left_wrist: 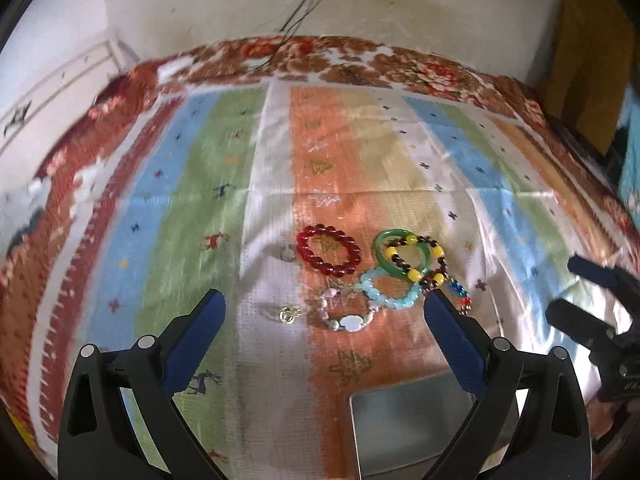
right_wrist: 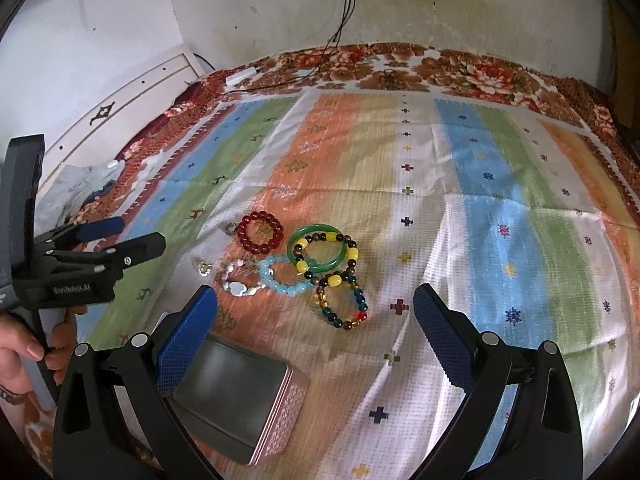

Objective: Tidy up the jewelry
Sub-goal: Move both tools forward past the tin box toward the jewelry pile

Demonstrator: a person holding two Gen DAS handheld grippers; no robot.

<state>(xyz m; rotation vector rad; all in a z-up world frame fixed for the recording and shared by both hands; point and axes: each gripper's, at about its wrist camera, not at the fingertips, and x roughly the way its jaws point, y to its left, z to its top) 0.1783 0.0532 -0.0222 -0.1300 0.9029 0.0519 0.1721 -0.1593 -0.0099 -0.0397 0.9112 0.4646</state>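
Several bracelets lie on a striped cloth: a red bead bracelet, a green bangle under a yellow-and-brown bead bracelet, a light blue bead bracelet, a pale shell bracelet and a multicolour bead bracelet. A small gold charm lies to their left. A closed pink-sided tin box sits near me. My left gripper is open and empty just before the jewelry. My right gripper is open and empty.
The striped cloth covers a bed with a floral blanket at the far edge. Black cables hang down the wall onto the bed. A white headboard runs along the left. A small silver ring lies left of the red bracelet.
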